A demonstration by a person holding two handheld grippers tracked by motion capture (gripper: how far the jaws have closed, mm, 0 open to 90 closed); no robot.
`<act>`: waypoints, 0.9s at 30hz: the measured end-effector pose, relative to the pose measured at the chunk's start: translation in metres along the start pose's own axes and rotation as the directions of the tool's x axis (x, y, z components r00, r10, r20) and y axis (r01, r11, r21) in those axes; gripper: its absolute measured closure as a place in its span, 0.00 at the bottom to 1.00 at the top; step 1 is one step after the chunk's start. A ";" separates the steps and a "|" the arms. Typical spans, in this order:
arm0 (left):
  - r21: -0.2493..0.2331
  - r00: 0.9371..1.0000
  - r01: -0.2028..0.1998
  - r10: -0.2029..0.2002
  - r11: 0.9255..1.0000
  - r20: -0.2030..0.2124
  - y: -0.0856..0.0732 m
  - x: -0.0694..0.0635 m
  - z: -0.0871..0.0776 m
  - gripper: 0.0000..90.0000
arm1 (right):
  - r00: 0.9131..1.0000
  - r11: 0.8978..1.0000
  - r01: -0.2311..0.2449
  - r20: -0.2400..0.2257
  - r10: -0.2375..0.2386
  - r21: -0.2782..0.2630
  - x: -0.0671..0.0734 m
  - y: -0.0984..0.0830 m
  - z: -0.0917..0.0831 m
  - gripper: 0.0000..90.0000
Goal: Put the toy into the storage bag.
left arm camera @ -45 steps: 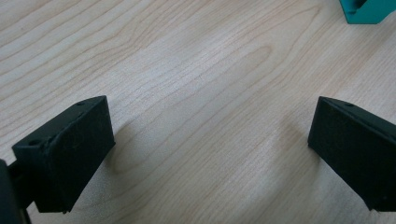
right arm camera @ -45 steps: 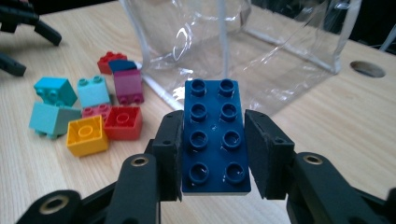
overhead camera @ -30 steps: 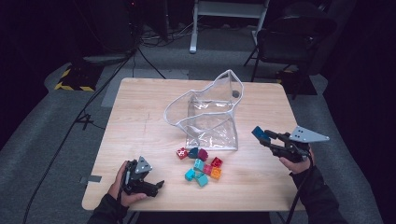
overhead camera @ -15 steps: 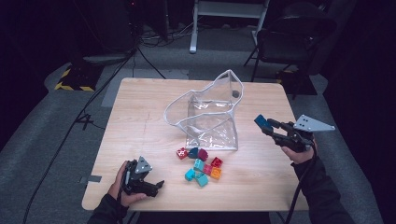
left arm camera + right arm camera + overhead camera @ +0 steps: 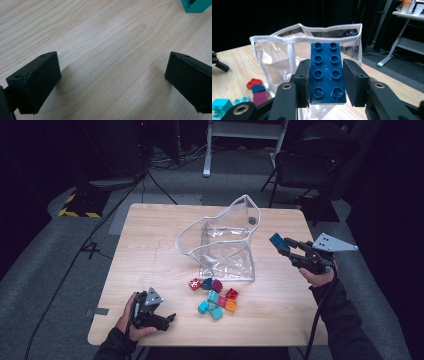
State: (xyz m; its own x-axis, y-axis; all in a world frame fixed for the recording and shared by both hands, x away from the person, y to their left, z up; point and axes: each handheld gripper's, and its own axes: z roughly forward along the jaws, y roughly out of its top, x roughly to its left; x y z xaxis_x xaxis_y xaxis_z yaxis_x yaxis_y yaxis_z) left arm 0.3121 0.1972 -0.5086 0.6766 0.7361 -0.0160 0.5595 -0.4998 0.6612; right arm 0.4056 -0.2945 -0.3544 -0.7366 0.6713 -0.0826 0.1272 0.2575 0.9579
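High view overlooks the table (image 5: 150,245); tool cameras sit close, sharing it.

Teal block (image 5: 196,5): top edge cuts it off on my left-gripper feed; blue brick (image 5: 327,72): sides hidden behind pads.

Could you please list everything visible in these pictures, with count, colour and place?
table: one, light wood, centre.
clear bag: one, transparent with white trim, open, mid-table.
loose bricks: about nine, red, dark blue, maroon, teal, pink, orange, clustered in front of the bag.
blue brick: one, dark blue, eight studs, between the right gripper's jaws, held above the table right of the bag.
chair: one, dark, behind the table.
floor cables: several, black, left of the table.
left gripper: black, jaws wide apart, resting at the near left edge.
right gripper: black, shut on the blue brick.
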 end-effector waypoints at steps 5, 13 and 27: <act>0.000 1.000 0.000 0.000 1.000 0.000 0.000 0.000 0.000 0.00 | 1.000 1.000 0.008 -0.002 -0.008 -0.012 0.000 0.011 0.003 0.66; 0.003 1.000 -0.001 0.001 1.000 0.004 0.000 0.000 0.000 0.00 | 0.999 0.999 0.043 -0.006 -0.043 -0.025 0.004 0.034 0.011 0.66; 0.005 1.000 -0.002 0.002 1.000 0.007 0.001 0.000 0.000 0.00 | 0.997 0.996 0.068 -0.018 -0.069 -0.049 0.010 0.059 0.022 0.66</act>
State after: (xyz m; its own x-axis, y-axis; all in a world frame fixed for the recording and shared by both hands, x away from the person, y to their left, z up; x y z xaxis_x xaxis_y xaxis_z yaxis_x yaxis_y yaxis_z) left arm 0.3129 0.1972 -0.5085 0.6811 0.7319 -0.0195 0.5600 -0.5037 0.6578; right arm 0.4206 -0.2572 -0.3050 -0.7554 0.6393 -0.1438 0.0442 0.2686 0.9622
